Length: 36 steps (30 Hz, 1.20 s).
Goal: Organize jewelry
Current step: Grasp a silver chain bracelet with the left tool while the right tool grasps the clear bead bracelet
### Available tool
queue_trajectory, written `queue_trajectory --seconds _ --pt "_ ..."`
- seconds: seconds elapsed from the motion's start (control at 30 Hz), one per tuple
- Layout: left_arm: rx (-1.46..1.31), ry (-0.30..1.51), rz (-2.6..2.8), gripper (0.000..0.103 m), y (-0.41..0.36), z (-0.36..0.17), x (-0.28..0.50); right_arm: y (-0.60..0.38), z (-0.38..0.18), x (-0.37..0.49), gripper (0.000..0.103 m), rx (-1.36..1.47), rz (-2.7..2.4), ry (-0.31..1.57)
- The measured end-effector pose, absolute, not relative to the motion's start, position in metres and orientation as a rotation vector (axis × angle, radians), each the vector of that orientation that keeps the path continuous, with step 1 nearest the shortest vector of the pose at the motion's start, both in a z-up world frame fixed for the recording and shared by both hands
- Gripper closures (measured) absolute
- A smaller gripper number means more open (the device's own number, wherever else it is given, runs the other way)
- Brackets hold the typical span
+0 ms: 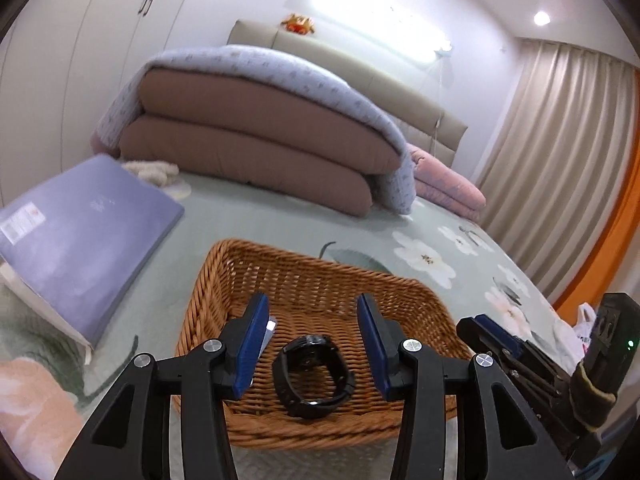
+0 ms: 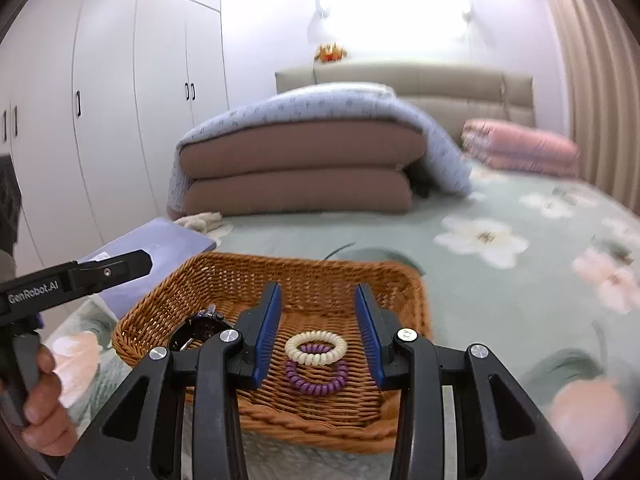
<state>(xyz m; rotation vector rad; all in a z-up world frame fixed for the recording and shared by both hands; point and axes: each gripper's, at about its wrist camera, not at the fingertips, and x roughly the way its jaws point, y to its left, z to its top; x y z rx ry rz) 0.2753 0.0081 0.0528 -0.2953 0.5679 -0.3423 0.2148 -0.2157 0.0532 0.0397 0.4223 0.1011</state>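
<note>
A brown wicker basket [image 1: 224, 264] [image 2: 416, 292] sits on the flowered bed cover. A black wristwatch [image 1: 313, 376] lies inside it, below my open left gripper [image 1: 313, 312]; the watch also shows at the basket's left in the right wrist view [image 2: 200, 330]. A cream spiral hair tie [image 2: 316, 347] and a purple spiral hair tie [image 2: 316, 380] lie in the basket, the cream one overlapping the purple. My open right gripper [image 2: 317, 300] hovers over them, holding nothing. A small silvery item [image 1: 271, 326] peeks out behind the left finger.
A purple flat box [image 1: 80, 240] [image 2: 160, 252] lies left of the basket. Folded brown and grey quilts [image 1: 256, 148] [image 2: 304, 168] and a pink quilt [image 2: 520, 148] are stacked at the bed's head. White wardrobes stand at left, curtains at right.
</note>
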Motion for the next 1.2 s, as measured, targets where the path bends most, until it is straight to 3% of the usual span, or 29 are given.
queue_trajectory --seconds 0.3,0.47,0.73,0.77,0.83,1.2 --pt "-0.155 0.595 -0.341 0.056 0.006 0.040 0.171 -0.221 0.041 0.103 0.062 0.048 0.088 0.502" --pt "-0.243 0.697 -0.306 0.056 0.031 0.021 0.140 -0.225 0.022 0.061 0.062 0.094 0.124 0.549" --pt "-0.258 0.810 -0.248 0.056 0.042 -0.034 0.128 -0.206 -0.012 0.077 0.062 0.076 0.179 0.713" --pt "-0.263 0.819 -0.250 0.056 0.044 -0.035 0.132 -0.204 -0.016 0.080 0.062 0.070 0.186 0.740" --pt "-0.276 0.805 -0.264 0.056 0.045 -0.033 0.133 -0.202 -0.022 0.087 0.072 0.070 0.209 0.777" --pt "-0.310 0.878 -0.311 0.056 0.033 -0.044 0.157 -0.189 -0.035 0.096 0.073 0.013 0.222 0.846"
